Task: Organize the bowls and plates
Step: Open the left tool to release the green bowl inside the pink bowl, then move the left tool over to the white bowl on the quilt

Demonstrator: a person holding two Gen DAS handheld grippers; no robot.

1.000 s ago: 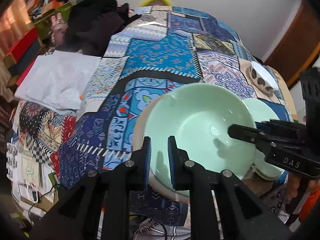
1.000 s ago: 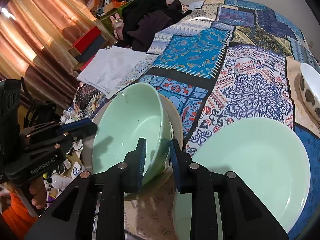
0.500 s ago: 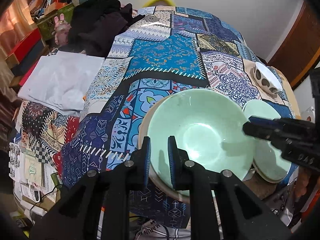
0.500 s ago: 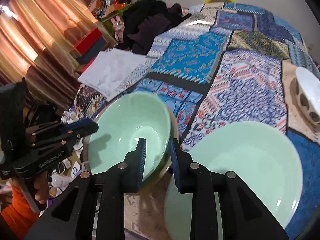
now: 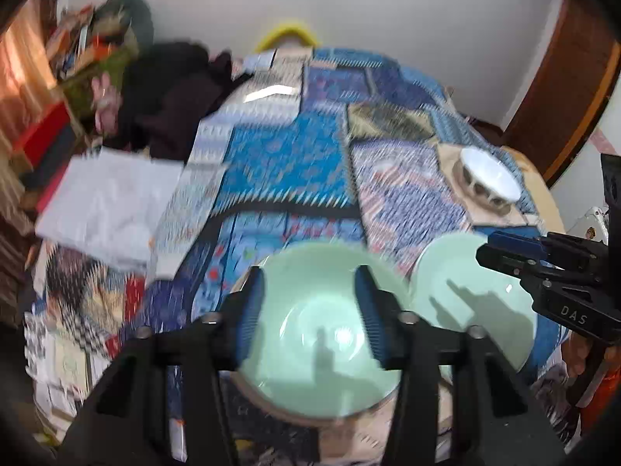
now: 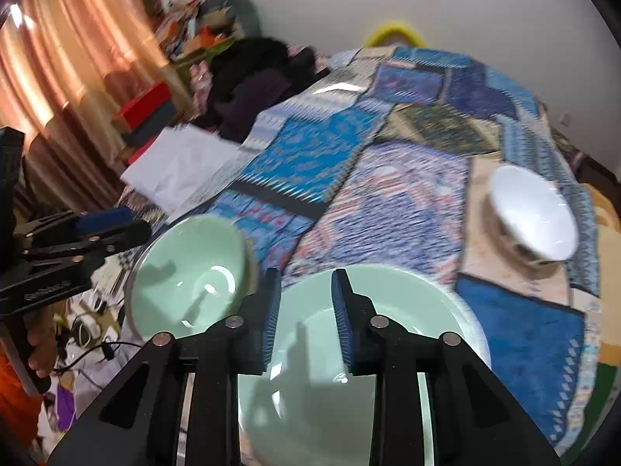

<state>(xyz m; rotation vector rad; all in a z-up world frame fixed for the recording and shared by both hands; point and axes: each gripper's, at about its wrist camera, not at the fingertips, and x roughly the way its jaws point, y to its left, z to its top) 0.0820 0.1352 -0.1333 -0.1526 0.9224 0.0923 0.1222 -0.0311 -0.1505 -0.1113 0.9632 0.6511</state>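
A pale green bowl (image 5: 318, 334) sits on a beige plate (image 5: 295, 413) at the near edge of the patchwork cloth; it shows at the left in the right wrist view (image 6: 186, 283). A pale green plate (image 6: 349, 380) lies to its right and shows in the left wrist view (image 5: 469, 295). My left gripper (image 5: 310, 310) is open and empty above the bowl. My right gripper (image 6: 302, 314) is open and empty above the green plate. A white bowl with brown spots (image 6: 531, 213) stands at the right.
The patchwork cloth (image 5: 287, 163) covers the table. White folded paper (image 5: 104, 202) and a dark clothes pile (image 5: 170, 93) lie at the far left. Boxes and clutter stand by the curtain (image 6: 66, 70). A wooden door (image 5: 562, 89) is at the right.
Both grippers have opened and pulled back and up from the green bowl. The bowl now rests level on the beige plate. Both views are blurred by motion.
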